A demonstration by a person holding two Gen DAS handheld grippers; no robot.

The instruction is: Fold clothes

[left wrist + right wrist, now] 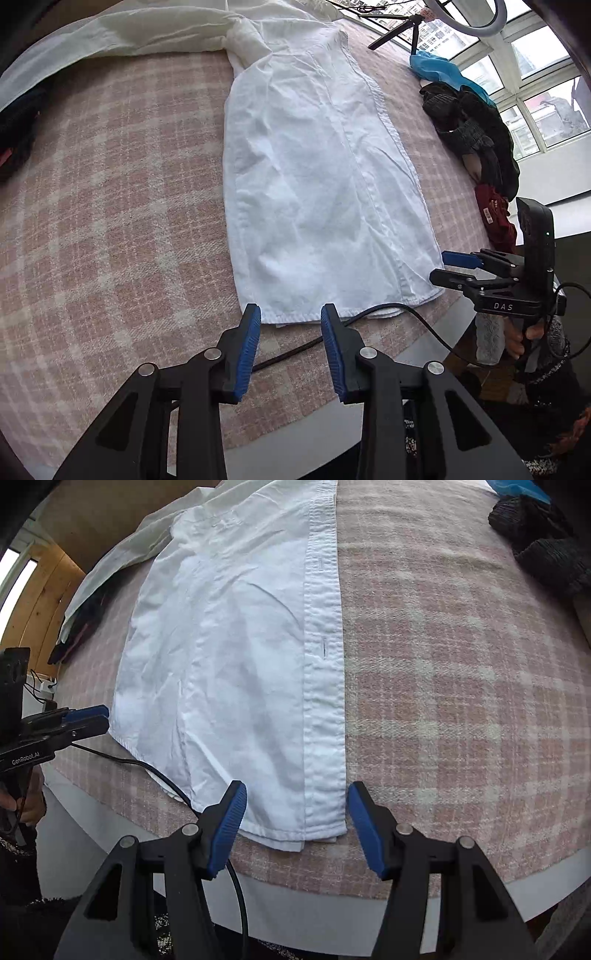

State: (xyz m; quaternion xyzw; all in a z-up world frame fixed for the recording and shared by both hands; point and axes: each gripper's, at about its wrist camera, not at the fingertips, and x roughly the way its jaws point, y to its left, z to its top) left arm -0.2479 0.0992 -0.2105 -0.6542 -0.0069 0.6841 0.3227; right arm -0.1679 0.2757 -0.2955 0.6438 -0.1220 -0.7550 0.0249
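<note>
right gripper (295,812) open, astride shirt (229,657) hem

My white shirt (314,177) was thin, creased woven cloth, matt, with a stitched placket. The pink checked cover (110,206) under it looked coarse and nubbly. My left gripper (290,314) had matt black plastic arms, ribbed blue pads (248,350) and shiny metal pins.

pink plaid cover (110,206), black cable (369,314), ring light (465,18), windows (535,74).
</note>
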